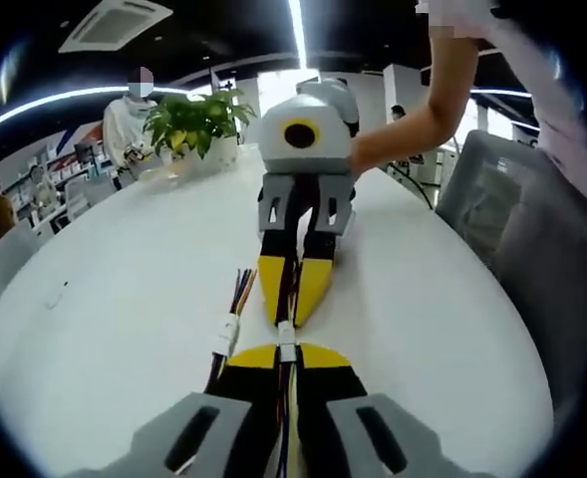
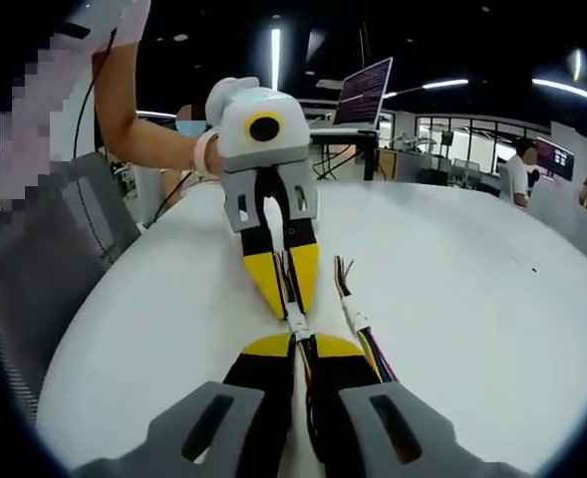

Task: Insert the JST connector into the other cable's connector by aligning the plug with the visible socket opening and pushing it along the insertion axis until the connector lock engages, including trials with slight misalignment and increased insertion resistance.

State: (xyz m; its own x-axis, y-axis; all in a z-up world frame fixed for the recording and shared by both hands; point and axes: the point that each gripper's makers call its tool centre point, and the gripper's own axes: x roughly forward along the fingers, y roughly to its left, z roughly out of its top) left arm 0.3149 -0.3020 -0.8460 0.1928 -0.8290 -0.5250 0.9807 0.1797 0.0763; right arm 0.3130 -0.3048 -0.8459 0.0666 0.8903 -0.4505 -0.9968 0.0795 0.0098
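While both grippers face each other tip to tip over the round white table [image 1: 104, 329], the step in hand looks like the final push of the mating, or a check that the lock has caught.

The left gripper [image 1: 285, 357] has its 2 yellow-tipped black jaws closed to a thin slit on a bundle of thin multicoloured wires, with the small white JST plug [image 1: 286, 339] standing just beyond its fingertips. The right gripper [image 2: 301, 351] is pinched the same way on its own wire bundle, and the small white socket housing [image 2: 297, 323] sits just ahead of its fingertips. In each view the opposite gripper reaches in nose-first, so the 2 white pieces lie in the narrow gap between the 4 fingertips, touching; whether the latch has engaged is too small to tell.

The joined connector's long axis runs straight along the line from one pair of fingertips to the other, the plug pointing away from the left fingers toward the right ones.

A spare white-ended multicoloured cable [image 1: 229, 324] lies flat on the table just beside the fingertips, roughly parallel, untouched.

Next, I judge, the move calls for a short, straight squeeze of the grippers together along that axis, without any sideways twist.
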